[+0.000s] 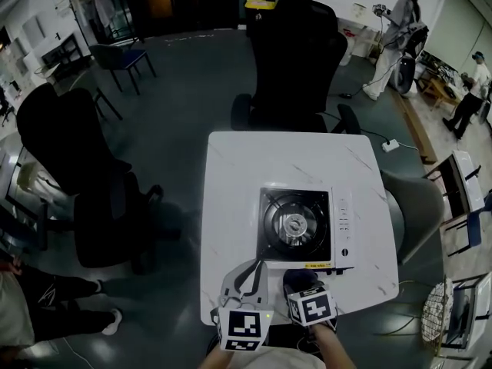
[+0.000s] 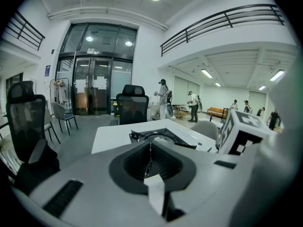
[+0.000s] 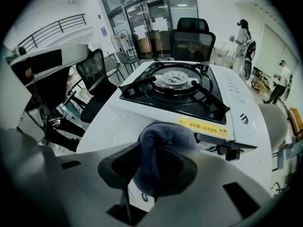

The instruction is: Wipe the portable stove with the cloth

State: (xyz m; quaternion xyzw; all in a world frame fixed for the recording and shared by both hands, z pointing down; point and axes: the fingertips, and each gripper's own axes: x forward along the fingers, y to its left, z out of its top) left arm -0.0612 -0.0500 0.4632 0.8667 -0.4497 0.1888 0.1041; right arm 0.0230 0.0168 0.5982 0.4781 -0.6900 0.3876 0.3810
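The white portable stove [image 1: 301,226] with a black burner top sits on the white table [image 1: 231,206], right of centre. In the right gripper view the stove [image 3: 189,91] fills the middle, and my right gripper [image 3: 163,148] is shut on a dark blue cloth [image 3: 165,138], just short of the stove's front edge. From the head view, the right gripper [image 1: 301,284] and cloth sit at the stove's near edge. My left gripper [image 1: 250,277] rests beside it, to the left, jaws shut with nothing between them [image 2: 150,157]; the stove [image 2: 163,137] lies ahead of it.
A black office chair [image 1: 296,60] stands at the table's far side and a grey chair [image 1: 415,206] at its right. More black chairs [image 1: 73,167] stand on the left. People [image 1: 396,37] move about in the far right of the room.
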